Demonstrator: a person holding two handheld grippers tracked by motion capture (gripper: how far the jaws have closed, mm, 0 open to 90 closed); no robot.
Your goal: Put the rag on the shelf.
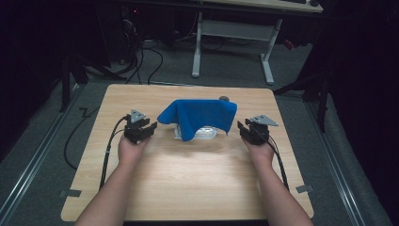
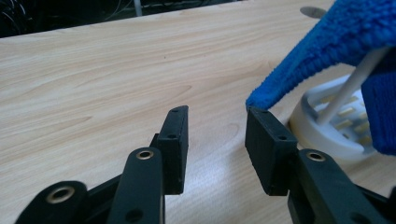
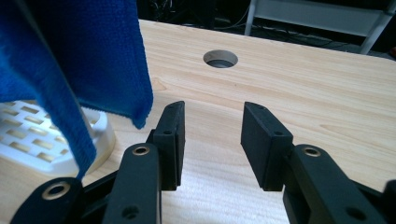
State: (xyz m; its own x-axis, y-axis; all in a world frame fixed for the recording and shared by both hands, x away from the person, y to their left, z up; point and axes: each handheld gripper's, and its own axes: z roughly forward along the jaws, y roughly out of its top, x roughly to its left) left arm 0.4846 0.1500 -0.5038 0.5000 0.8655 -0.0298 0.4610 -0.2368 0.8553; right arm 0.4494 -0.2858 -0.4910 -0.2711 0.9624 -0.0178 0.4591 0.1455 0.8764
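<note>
A blue cloth point(image 1: 197, 115) hangs draped over a white rack with a slotted base point(image 1: 207, 133) in the middle of the wooden table point(image 1: 188, 183). My left gripper point(image 1: 151, 127) sits just left of the cloth, open with nothing between its jaws. In the left gripper view point(image 2: 218, 112) a corner of the cloth point(image 2: 336, 32) ends right above the right jaw's tip, and a thin white rod point(image 2: 355, 84) rises from the base point(image 2: 327, 137). My right gripper point(image 1: 242, 127) is open just right of the cloth. In the right gripper view point(image 3: 213, 106) the cloth's edge point(image 3: 84, 51) hangs beside the left jaw, over the base point(image 3: 42, 135).
A round cable hole point(image 3: 220, 58) is set in the table behind the cloth, near the far edge point(image 1: 224, 98). Beyond the table stand a white-legged desk point(image 1: 235, 28) and loose cables on the floor point(image 1: 141, 56). Bare wood lies in front of the rack.
</note>
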